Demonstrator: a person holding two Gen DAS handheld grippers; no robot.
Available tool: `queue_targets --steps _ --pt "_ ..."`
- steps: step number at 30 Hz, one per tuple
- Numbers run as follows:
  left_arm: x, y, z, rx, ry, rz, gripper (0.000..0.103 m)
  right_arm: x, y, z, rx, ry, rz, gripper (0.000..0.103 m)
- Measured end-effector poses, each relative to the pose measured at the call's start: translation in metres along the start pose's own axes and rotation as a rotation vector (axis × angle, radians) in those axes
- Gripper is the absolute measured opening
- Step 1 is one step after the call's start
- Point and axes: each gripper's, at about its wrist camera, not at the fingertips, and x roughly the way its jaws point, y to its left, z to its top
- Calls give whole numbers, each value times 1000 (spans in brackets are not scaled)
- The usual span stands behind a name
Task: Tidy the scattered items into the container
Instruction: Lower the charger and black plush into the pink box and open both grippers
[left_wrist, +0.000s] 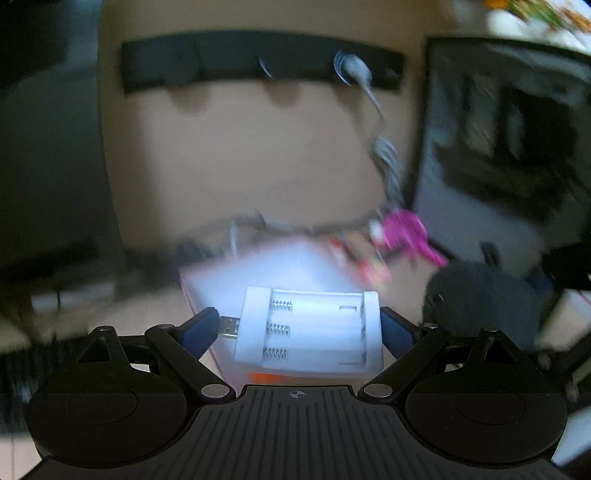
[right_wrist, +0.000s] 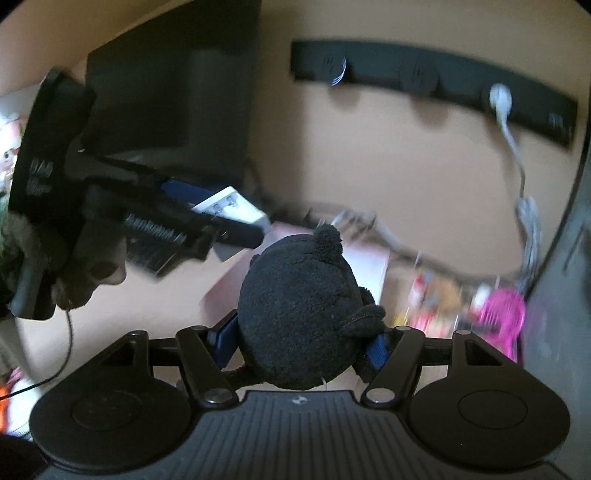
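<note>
Left tool (left_wrist: 299, 328) pinches the white battery charger (left_wrist: 308, 332) end to end; right tool (right_wrist: 303, 339) squeezes the black plush toy (right_wrist: 299, 314); the pale container (left_wrist: 266, 269) sits beyond on the tabletop (left_wrist: 240, 155); both loads converge, risking a collision.

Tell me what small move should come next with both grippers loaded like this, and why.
Probably carry both loads over the white container and lower them in. The left gripper is clamped on a white USB battery charger and the right gripper on a black plush toy, both held clear of the tan desk, with the container just ahead. Blur hides its rim, so approach slowly.
</note>
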Motion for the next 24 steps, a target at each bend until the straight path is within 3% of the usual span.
queue_targets --steps 3,5,7,9,14,17,20,24 --pt "26 15 36 -18 -38 18 95 29 -11 17 -22 -69 -42 68" --pt "44 23 52 -39 -43 14 95 52 -24 22 -4 -94 -14 73" --pt "66 30 60 -72 -26 -31 95 72 -36 23 33 -82 7 82" --pt "86 33 59 -83 8 -61 96 82 -48 20 65 -59 8 82" --pt "96 42 35 -124 49 16 97 85 -77 2 162 -34 -18 83" --pt "82 36 16 -110 56 37 98 96 -101 -8 226 -4 -97 83" --pt "62 17 -8 -87 73 -14 100 117 -126 -12 293 24 -185 82" --pt "52 -17 -41 -42 156 -151 100 162 -150 -8 349 59 -250 76"
